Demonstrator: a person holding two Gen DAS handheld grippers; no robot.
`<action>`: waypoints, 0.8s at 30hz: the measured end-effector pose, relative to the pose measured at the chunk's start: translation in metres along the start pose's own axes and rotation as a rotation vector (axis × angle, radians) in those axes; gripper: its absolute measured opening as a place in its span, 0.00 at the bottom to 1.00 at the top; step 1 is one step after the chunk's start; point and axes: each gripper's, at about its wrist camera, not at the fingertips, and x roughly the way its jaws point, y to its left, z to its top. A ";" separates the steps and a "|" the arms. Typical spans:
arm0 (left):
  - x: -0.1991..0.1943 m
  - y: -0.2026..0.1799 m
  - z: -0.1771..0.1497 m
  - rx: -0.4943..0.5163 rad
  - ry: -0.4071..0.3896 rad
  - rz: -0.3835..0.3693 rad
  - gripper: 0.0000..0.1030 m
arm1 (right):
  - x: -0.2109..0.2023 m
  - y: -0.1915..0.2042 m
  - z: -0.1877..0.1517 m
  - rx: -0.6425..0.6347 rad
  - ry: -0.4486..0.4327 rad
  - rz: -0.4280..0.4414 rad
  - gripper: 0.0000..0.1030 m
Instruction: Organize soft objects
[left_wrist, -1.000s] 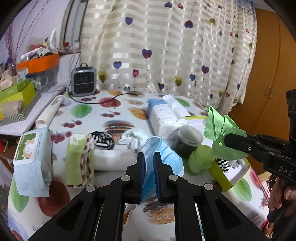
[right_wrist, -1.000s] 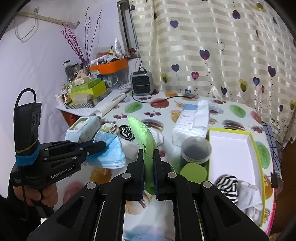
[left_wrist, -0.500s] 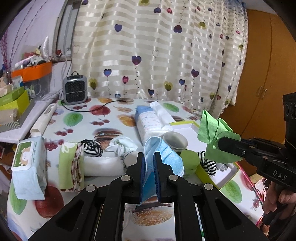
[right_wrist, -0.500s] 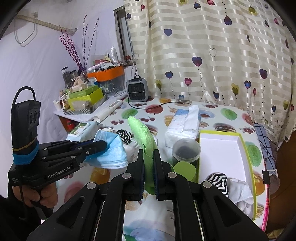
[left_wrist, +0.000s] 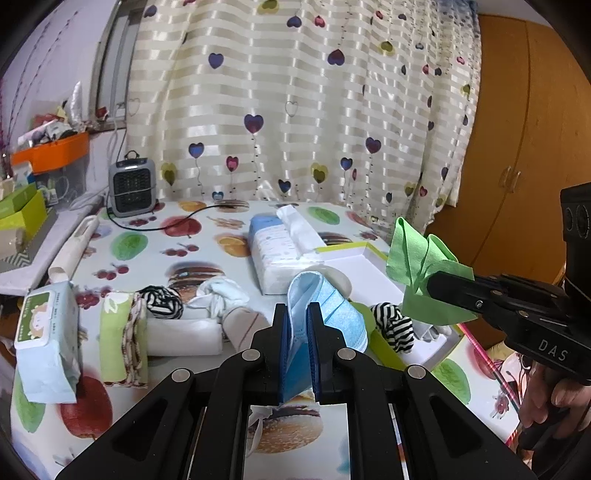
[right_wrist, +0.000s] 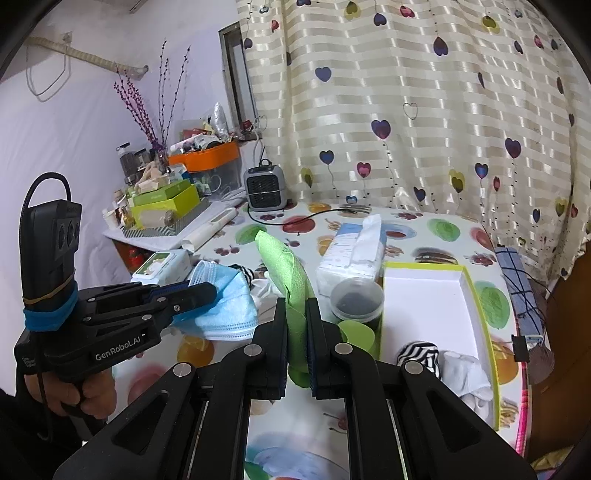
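Observation:
My left gripper (left_wrist: 297, 314) is shut on a blue face mask (left_wrist: 325, 302), held in the air above the table; the same mask (right_wrist: 225, 299) shows at the left of the right wrist view. A green cloth (right_wrist: 288, 273) stands pinched in my right gripper (right_wrist: 297, 310), which is shut on it; the cloth (left_wrist: 421, 266) also appears at the right of the left wrist view. A white tray with a lime rim (right_wrist: 476, 291) lies on the right and holds a striped sock (right_wrist: 417, 352) and a white sock (right_wrist: 465, 369).
On the fruit-print tablecloth lie a tissue pack (left_wrist: 280, 251), a wet-wipes pack (left_wrist: 44, 332), a folded green and white towel (left_wrist: 122, 336), rolled socks (left_wrist: 162, 301), a dark lidded cup (right_wrist: 356, 301) and a small heater (left_wrist: 131, 186). Boxes crowd a shelf (right_wrist: 166, 206) at the left.
Both grippers have risen a little and drawn back from the table with the mask and the cloth still held. More of the tray and its socks now shows.

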 end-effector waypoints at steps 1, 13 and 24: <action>0.001 -0.002 0.000 0.003 0.001 -0.003 0.09 | -0.001 -0.001 0.000 0.002 -0.001 -0.002 0.08; 0.007 -0.019 0.004 0.033 0.006 -0.032 0.09 | -0.009 -0.015 -0.003 0.030 -0.011 -0.022 0.08; 0.016 -0.037 0.008 0.060 0.012 -0.060 0.09 | -0.022 -0.036 -0.004 0.075 -0.034 -0.064 0.08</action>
